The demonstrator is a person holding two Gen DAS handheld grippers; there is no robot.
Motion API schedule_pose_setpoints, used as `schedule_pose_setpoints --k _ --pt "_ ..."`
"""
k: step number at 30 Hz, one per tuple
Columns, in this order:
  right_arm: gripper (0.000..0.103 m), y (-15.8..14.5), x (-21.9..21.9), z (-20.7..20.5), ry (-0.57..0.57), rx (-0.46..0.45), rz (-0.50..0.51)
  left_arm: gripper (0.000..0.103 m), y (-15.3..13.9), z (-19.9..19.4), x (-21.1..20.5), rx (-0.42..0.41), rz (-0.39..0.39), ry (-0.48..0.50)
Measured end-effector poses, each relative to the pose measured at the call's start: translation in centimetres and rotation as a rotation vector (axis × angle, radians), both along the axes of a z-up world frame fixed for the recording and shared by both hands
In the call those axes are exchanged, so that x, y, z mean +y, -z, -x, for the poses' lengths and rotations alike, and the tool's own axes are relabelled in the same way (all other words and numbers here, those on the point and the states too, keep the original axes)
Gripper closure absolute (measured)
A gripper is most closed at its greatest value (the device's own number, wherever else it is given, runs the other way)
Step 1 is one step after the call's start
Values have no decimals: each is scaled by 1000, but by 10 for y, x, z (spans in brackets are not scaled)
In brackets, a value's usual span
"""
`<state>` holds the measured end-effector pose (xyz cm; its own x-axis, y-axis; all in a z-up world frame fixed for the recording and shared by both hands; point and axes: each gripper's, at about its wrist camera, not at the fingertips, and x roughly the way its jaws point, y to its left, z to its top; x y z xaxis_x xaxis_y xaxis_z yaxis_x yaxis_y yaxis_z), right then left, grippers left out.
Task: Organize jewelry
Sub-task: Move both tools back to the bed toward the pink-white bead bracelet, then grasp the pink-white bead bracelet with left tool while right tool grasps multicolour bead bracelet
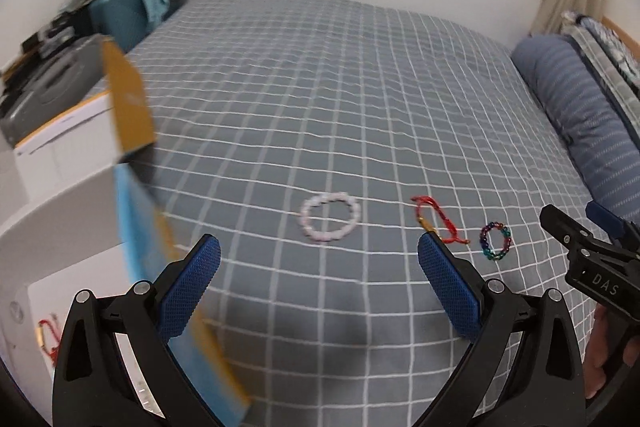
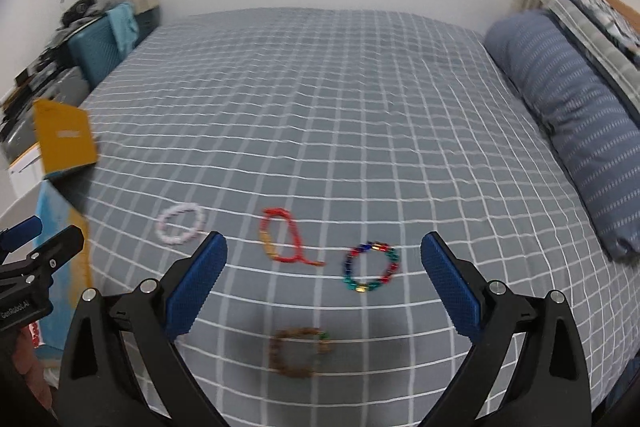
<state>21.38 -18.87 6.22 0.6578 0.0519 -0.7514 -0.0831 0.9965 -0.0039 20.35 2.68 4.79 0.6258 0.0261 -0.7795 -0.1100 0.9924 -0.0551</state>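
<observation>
Both my tongs are spread wide with nothing in them. Left gripper hangs over the grid-pattern bedspread, and the pink bead bracelet sits just ahead between its blue pads. Right gripper is over the same bedspread with the multicolor bead bracelet and most of the red cord bracelet between its fingers, none of it touched. The pink one is off past its left finger, well apart from the red. Closer to me in the right view there's a brown bead bracelet, a bit blurry, lying under the gripper. So four pieces out on the bed, all separate. To the left there's an open box with a yellow flap, and something red lies inside it. Blue pillow runs along the right.
</observation>
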Motion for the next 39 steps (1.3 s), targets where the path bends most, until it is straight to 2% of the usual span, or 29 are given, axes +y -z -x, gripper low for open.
schedule_pose_setpoints --k 5,10,15,19,24,27,29,31,34,35,39 --pt "10 19 -23 -16 30 33 -4 6 24 -25 -20 18 24 39" --pt "15 45 -44 -33 53 80 -22 6 56 -50 -30 48 25 49" --pt "25 75 -55 -47 71 151 -35 6 88 -73 -33 71 16 63" --pt "34 97 -58 -56 81 203 -37 6 102 -83 -27 79 18 60" --pt "44 115 -60 -62 98 254 -33 6 123 -96 -22 120 18 50" --pt "51 122 -62 -66 112 276 -35 6 130 -99 -24 118 -11 61" --pt "59 127 -64 -68 123 289 -37 7 132 -101 -25 115 -20 65" --pt "67 132 -66 -71 131 309 -44 12 132 -101 -26 113 -21 64" --pt "74 137 -67 -74 140 323 -35 37 134 -103 -26 130 -11 70" --pt "76 137 -67 -75 140 324 -36 52 138 -106 -23 165 24 73" --pt "87 137 -65 -75 139 329 -46 77 139 -106 -20 169 -4 52"
